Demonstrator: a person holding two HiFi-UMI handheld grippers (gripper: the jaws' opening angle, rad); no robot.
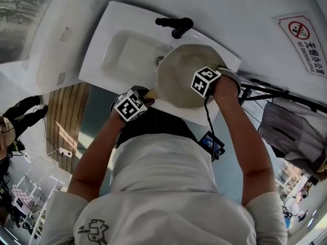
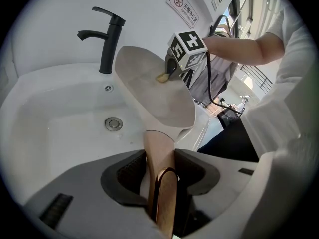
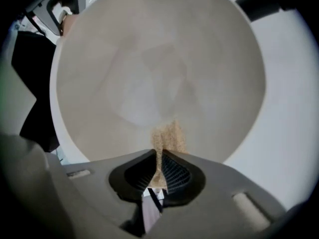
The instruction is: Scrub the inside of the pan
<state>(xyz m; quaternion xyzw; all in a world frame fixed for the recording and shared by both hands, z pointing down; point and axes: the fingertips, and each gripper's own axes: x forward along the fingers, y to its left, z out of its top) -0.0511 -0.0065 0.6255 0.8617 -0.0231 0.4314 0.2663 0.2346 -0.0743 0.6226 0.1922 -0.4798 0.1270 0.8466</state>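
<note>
Pan (image 1: 176, 80) over sink (image 1: 95, 60) rim — right tongs' (image 3: 158, 156) sponge (image 3: 168, 136) inside.

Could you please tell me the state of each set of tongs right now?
Left tongs: shut on the copper-brown handle of the beige round pan.
Right tongs: shut on a tan scrubbing sponge.

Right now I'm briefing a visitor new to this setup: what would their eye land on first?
The big pale pan, held up over the white sink by the black tap. The left gripper is clamped on its handle, while the right gripper pinches a tan scrub pad against the pan's inside.
</note>
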